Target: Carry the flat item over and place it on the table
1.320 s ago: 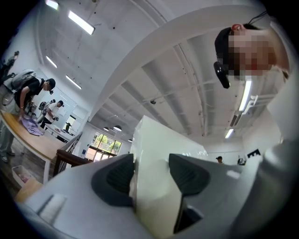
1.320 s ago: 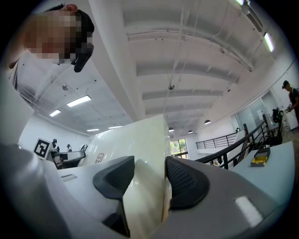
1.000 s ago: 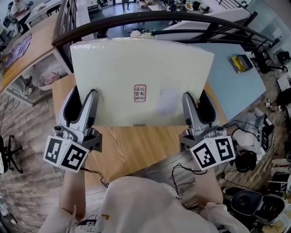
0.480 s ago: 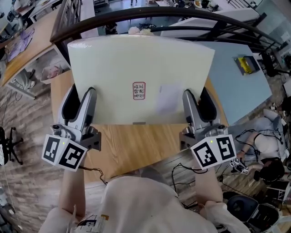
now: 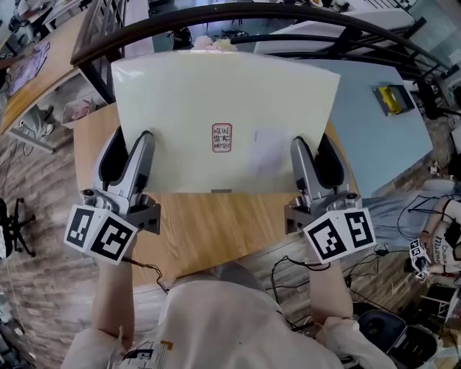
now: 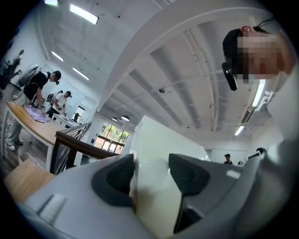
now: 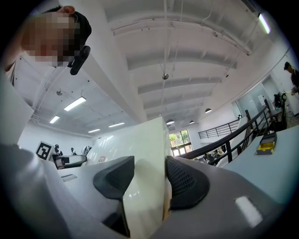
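Clamping the near edge of the flat board (image 5: 223, 101), the left gripper (image 5: 122, 148) and the right gripper (image 5: 314, 148) each have both jaws pressed against its faces. The left gripper view (image 6: 149, 175) and the right gripper view (image 7: 148, 182) show the cream sheet (image 6: 161, 149) wedged between the dark pads (image 7: 187, 184). Against a second ago the grip is unchanged, one gripper near each lower corner. The board's far edge sits a little higher in the head view, and the dark railing (image 5: 238, 10) behind it has slid toward the top of the picture. The left marker cube (image 5: 99, 235) has dropped slightly toward the person.

Both grippers point forward, roughly parallel and well apart, with the marker cubes nearest the body and the forearms running back under them. The board carries a small red stamp (image 5: 222, 138) near its middle. It covers the far part of the wooden table (image 5: 216, 230); whether it touches the tabletop cannot be told. A pale blue table (image 5: 374, 144) lies to the right, with a yellow object (image 5: 391, 99) on it.
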The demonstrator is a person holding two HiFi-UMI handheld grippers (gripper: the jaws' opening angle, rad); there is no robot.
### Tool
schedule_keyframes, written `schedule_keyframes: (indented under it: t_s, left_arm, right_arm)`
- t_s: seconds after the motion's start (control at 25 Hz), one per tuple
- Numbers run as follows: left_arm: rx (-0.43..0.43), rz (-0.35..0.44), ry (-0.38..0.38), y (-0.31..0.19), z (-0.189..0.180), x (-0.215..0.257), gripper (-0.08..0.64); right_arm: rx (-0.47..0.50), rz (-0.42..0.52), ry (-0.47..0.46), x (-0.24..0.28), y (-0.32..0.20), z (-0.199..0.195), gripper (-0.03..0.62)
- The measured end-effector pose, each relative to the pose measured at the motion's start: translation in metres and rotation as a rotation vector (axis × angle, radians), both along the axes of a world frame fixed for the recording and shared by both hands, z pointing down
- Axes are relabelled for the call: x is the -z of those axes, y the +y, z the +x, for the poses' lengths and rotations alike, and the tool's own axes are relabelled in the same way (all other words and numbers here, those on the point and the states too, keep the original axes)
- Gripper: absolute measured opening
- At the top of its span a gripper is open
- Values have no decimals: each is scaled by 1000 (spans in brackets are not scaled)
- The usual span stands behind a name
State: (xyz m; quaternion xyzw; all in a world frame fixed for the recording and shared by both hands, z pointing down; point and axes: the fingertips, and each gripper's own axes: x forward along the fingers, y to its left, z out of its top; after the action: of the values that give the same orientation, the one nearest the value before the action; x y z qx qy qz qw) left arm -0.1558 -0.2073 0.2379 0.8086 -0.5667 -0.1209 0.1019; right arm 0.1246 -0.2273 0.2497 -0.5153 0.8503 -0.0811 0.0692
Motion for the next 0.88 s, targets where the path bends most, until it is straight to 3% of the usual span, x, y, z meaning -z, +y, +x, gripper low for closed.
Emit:
schedule_keyframes:
  t_s: [0.68, 0.88]
  left_arm:
    - [-31, -193, 54, -89, 20, -111, 224]
    - [-42, -314, 107, -114, 24, -172, 224]
  right_arm:
    - [-14, -170, -2, -104, -82, 23, 210]
    - [-15, -247, 35, -153, -105, 27, 210]
